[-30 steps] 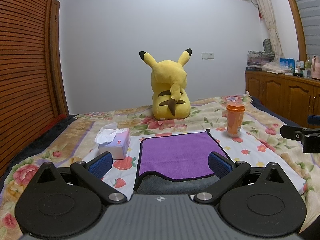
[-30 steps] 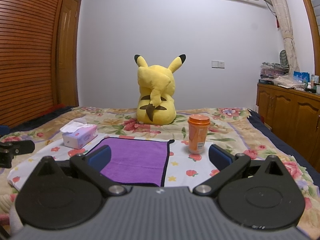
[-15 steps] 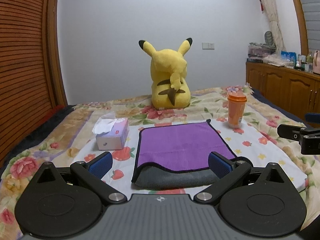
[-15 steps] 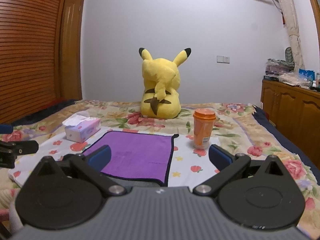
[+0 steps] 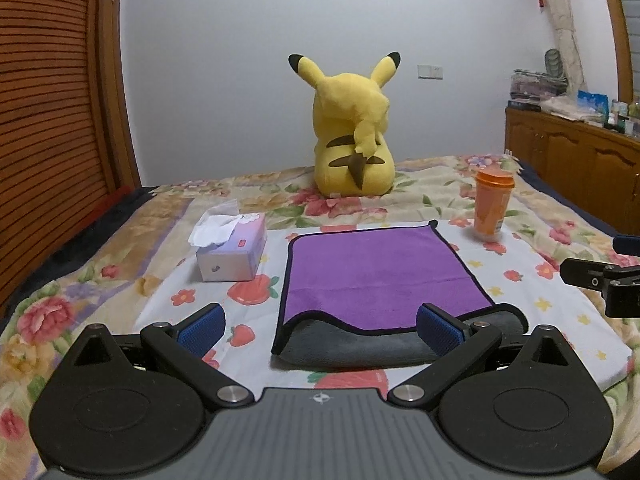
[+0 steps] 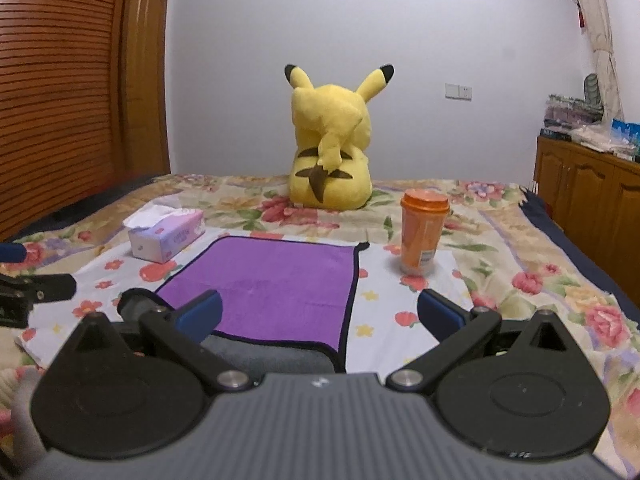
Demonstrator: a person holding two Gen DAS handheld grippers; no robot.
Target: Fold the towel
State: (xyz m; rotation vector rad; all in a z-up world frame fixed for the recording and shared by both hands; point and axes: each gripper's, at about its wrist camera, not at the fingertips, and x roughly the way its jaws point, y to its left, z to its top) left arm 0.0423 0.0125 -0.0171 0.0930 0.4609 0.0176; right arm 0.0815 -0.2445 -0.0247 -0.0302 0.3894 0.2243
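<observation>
A purple towel (image 5: 376,272) with a black hem and a grey underside lies folded over on the flowered bedsheet; its grey lower layer sticks out at the near edge. It also shows in the right wrist view (image 6: 272,284). My left gripper (image 5: 320,324) is open and empty, just short of the towel's near edge. My right gripper (image 6: 318,312) is open and empty, over the towel's near right corner. The right gripper's tip shows at the right edge of the left wrist view (image 5: 600,280).
A tissue box (image 5: 232,248) stands left of the towel. An orange lidded cup (image 5: 493,204) stands at its far right. A yellow Pikachu plush (image 5: 352,140) sits behind. A wooden wardrobe (image 5: 52,120) is at left, a wooden cabinet (image 5: 580,156) at right.
Both grippers have tilted down and drawn back slightly, so the towel sits higher in view and more of its grey near edge shows. Both stay open.
</observation>
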